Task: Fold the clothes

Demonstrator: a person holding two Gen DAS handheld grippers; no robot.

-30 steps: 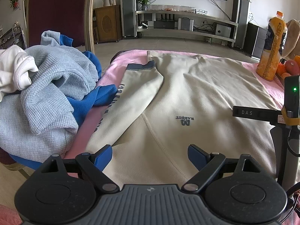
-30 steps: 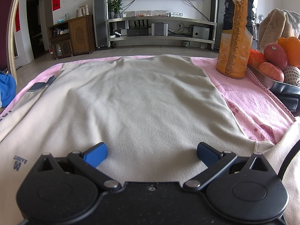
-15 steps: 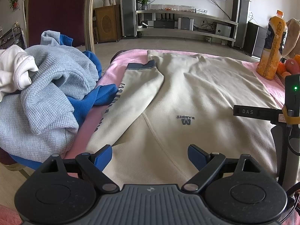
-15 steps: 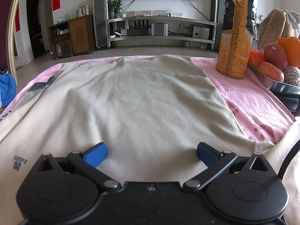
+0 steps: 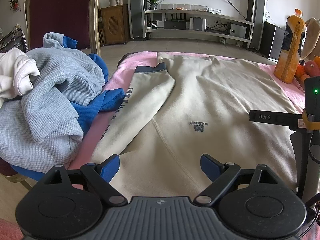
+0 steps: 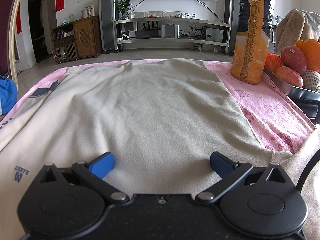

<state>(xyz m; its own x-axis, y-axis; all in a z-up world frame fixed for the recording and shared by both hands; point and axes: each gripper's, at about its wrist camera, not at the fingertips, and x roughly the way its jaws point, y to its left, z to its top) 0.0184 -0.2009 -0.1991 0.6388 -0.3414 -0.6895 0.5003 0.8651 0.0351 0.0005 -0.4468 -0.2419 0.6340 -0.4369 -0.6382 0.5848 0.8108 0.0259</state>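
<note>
A cream sweatshirt (image 5: 220, 104) with a small grey logo (image 5: 197, 127) lies flat on a pink towel (image 5: 140, 62). Its left sleeve (image 5: 144, 108), with a blue cuff, lies alongside the body. My left gripper (image 5: 160, 165) hovers open over the near left part of the shirt, nothing between its blue pads. In the right wrist view the same sweatshirt (image 6: 150, 104) fills the middle, and my right gripper (image 6: 162, 163) stands open above its near edge, holding nothing. Part of the right gripper's body shows at the right edge of the left wrist view.
A pile of clothes (image 5: 44, 100), pale blue, blue and white, sits on a chair to the left. An orange drink bottle (image 6: 253, 32) and a tray of fruit (image 6: 296, 68) stand at the right on the pink towel (image 6: 270, 112). A TV stand is across the room.
</note>
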